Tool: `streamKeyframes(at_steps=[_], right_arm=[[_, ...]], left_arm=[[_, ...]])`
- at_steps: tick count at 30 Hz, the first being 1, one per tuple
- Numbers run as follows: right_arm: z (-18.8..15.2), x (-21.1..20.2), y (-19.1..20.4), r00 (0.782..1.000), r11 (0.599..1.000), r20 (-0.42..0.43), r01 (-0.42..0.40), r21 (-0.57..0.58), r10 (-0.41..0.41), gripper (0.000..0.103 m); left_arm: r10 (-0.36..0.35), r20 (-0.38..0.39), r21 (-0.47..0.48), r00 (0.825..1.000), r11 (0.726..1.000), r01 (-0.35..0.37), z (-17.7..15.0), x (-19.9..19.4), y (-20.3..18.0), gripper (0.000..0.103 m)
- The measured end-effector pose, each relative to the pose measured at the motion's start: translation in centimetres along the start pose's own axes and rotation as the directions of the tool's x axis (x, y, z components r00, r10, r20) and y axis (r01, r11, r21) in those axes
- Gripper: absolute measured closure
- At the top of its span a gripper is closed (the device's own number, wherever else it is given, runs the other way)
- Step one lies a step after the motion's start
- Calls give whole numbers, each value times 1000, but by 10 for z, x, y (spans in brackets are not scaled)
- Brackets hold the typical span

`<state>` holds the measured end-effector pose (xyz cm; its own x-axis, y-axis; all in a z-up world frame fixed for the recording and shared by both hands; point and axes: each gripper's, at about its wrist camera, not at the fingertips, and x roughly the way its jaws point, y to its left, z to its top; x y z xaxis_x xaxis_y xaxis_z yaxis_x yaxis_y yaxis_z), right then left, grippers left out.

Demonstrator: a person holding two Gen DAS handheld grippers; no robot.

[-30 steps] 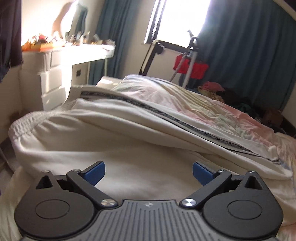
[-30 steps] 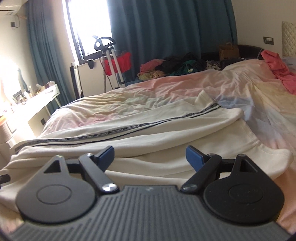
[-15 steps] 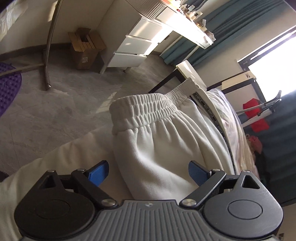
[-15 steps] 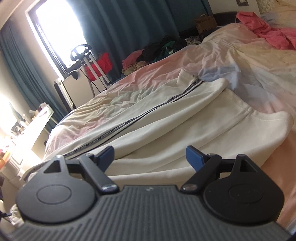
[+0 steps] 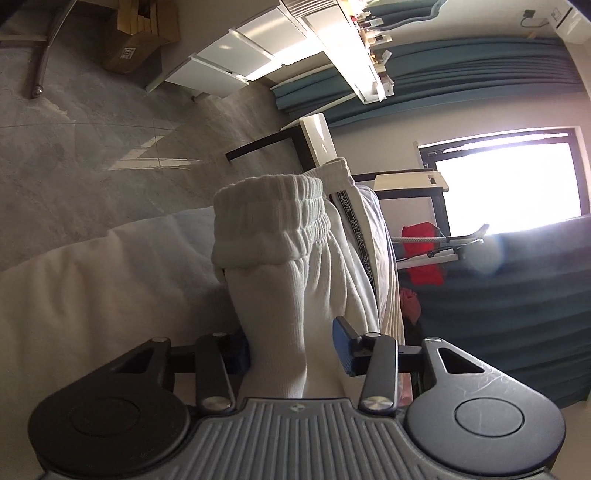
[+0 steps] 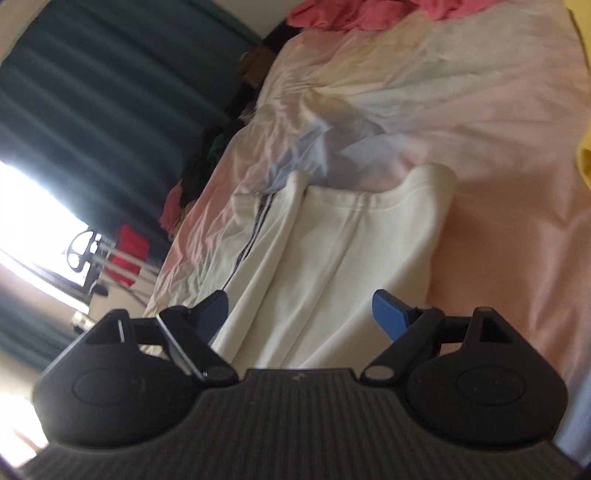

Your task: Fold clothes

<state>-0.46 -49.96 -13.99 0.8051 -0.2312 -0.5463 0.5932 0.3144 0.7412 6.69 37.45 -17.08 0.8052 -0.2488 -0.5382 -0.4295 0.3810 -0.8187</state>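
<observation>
White sweatpants [image 5: 291, 266] with a dark lettered side stripe lie on the bed. In the left wrist view their ribbed elastic waistband [image 5: 269, 218] is at centre, and my left gripper [image 5: 291, 350] has its blue pads closed in on the fabric just below the waistband, with cloth bunched between them. In the right wrist view the leg ends [image 6: 351, 240] of the pants lie flat on the pink sheet [image 6: 498, 221]. My right gripper [image 6: 301, 314] is open, its pads on either side of the legs, just above them.
A white duvet [image 5: 92, 295] lies left of the pants. Grey floor [image 5: 74, 147], a white drawer unit [image 5: 240, 62] and a cardboard box [image 5: 136, 40] are beyond. Teal curtains, a window and a red item stand on the right. Pink clothes [image 6: 351, 14] lie at the bed's far end.
Both grippers have rolled sideways and moved. My left gripper's pads have narrowed from wide open onto the fabric below the waistband. My right gripper has moved toward the leg ends, still open.
</observation>
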Motion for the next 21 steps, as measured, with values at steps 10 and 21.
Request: streamKeyframes(at_steps=[10,21], right_arm=[[10,36,-54,991,965,-39,134,225,-128,31],[28,64,-61,980,976,126,133,174,-156,96]], left_arm=[[65,-24,-29,998,997,-66,-13,28,-1,79],[38,65,8,997,999,-39,-11,24,-11,92]])
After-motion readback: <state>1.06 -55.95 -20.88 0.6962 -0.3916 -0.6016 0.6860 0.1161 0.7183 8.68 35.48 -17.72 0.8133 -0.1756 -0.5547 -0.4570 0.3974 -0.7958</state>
